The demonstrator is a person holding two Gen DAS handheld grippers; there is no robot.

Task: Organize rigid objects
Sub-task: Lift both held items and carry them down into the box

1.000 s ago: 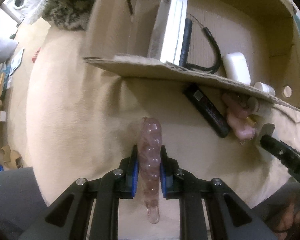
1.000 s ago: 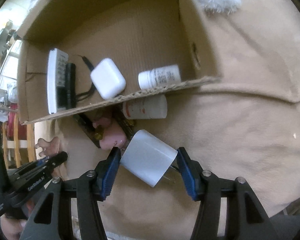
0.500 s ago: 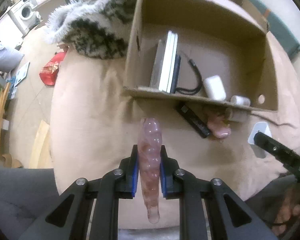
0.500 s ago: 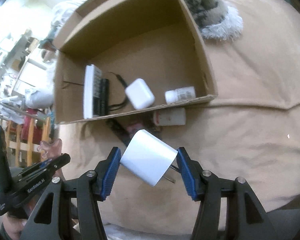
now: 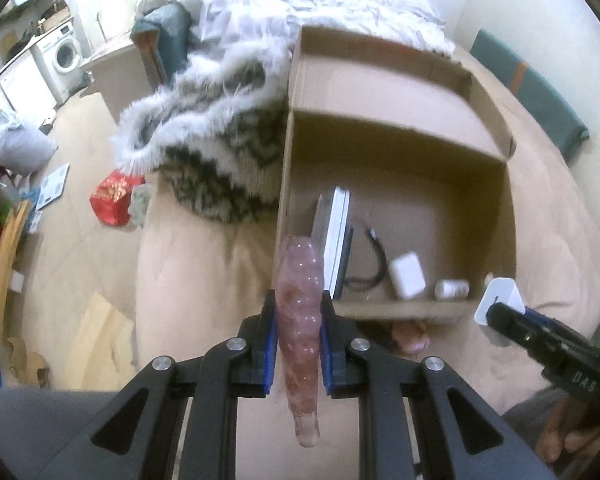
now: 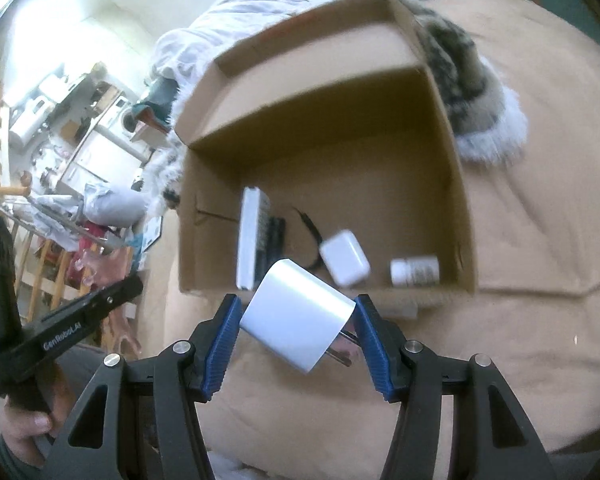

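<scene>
The bed [image 5: 204,280], covered in a tan blanket, carries everything here, and a fluffy grey-and-white throw [image 5: 220,120] is bunched at its 11 o'clock side in the left wrist view.

The cardboard box [image 6: 448,184] sits open-topped on the bed, its flaps folded out, so things can be lowered straight in from above. It fills the upper middle of both views and looks to be the collecting place for the rigid objects.

Along the box's left wall a flat white device [image 6: 249,240] stands on edge with a dark slim item tight against it, likely stacked that way to save floor space. A black cable [image 6: 310,236] curls beside them.

The left claw [image 5: 298,340] is closed tight on a pink beaded glass wand [image 5: 300,320], gripped near its middle with the length running along the fingers, which should keep it from swinging. It hangs at 6 o'clock of the box, outside the near wall.

The right claw [image 6: 298,330] is part-closed on a white plug adapter [image 6: 296,316], pinched across its body at a tilt, prongs pointing back toward 5 o'clock, clear of the pads. It too is short of the box.

Inside, near the front wall, lie a white charger case [image 6: 345,258] and a small white pill bottle [image 6: 415,270] on its side. More items lie just outside that wall, too blurred to name.
</scene>
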